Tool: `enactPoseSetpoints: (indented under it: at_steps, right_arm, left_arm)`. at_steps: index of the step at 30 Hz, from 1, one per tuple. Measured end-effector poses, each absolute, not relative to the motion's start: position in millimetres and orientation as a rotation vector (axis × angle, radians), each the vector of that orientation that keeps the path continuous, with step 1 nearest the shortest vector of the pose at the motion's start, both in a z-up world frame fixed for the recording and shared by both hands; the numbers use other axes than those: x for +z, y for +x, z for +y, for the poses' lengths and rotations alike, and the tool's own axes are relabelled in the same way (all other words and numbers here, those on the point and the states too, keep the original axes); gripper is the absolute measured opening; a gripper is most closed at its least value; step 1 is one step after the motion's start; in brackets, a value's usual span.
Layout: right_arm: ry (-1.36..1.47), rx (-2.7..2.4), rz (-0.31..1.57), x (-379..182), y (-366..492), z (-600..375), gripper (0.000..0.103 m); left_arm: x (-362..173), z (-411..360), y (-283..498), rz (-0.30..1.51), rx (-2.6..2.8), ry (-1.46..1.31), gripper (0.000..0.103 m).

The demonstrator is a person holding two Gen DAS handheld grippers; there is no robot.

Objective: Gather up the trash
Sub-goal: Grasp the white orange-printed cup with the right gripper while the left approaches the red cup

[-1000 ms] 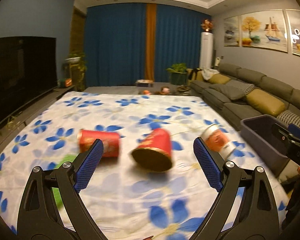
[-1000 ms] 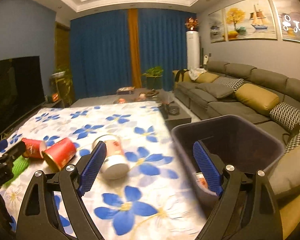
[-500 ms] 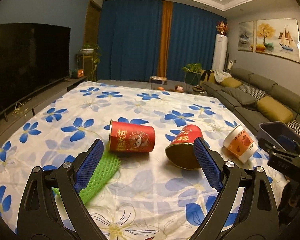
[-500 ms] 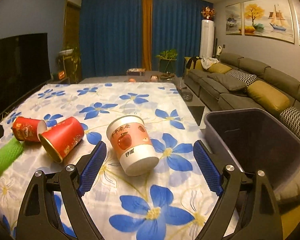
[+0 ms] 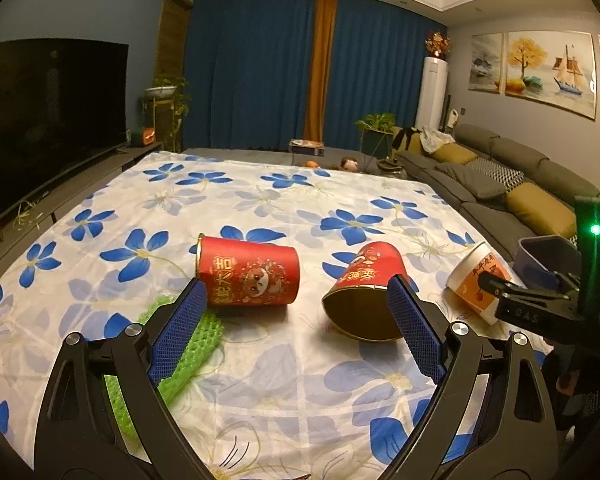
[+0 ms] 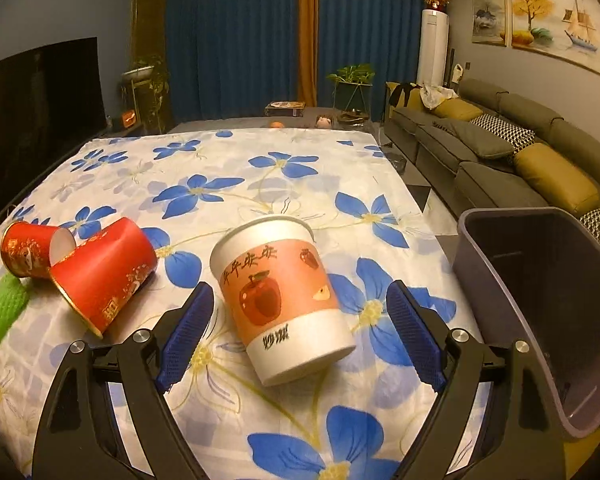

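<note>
Red paper cups (image 5: 249,277), 2 of them, lie tipped on the floral cloth (image 5: 260,200) before the wide, empty left gripper (image 5: 296,308). Right gripper (image 6: 300,312) gapes wide around a white apple-print cup (image 6: 284,300), pads apart from it.

red cups (image 5: 249,276): 2 | white cup (image 6: 284,300): 1 | green net (image 5: 176,352): 1 | bin (image 6: 540,304): 1

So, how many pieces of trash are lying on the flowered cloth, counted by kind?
Red paper cups: 2
White cup with apple print: 1
Green foam net: 1
Total: 4
</note>
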State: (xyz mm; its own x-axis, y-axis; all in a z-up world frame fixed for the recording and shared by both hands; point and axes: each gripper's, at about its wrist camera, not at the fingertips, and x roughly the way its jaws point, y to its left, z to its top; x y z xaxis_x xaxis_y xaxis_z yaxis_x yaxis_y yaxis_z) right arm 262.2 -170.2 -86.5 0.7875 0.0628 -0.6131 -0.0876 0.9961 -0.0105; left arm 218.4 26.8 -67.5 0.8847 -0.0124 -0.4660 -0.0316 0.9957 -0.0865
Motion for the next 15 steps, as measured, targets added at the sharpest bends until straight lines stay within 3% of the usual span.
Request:
enactPoseSetpoints:
  at_steps: [5, 7, 15]
  right_arm:
    - [-0.041, 0.111, 0.706, -91, 271, -168, 0.073]
    - [-0.039, 0.127, 0.718, -93, 272, -168, 0.062]
    - [-0.026, 0.147, 0.701, -92, 269, -170, 0.060]
  left_arm:
    - [-73, 22, 226, 0.512, -0.025, -0.076, 0.090]
    - [-76, 21, 230, 0.526, -0.035, -0.076, 0.090]
    - [-83, 17, 243, 0.573, -0.056, -0.063, 0.090]
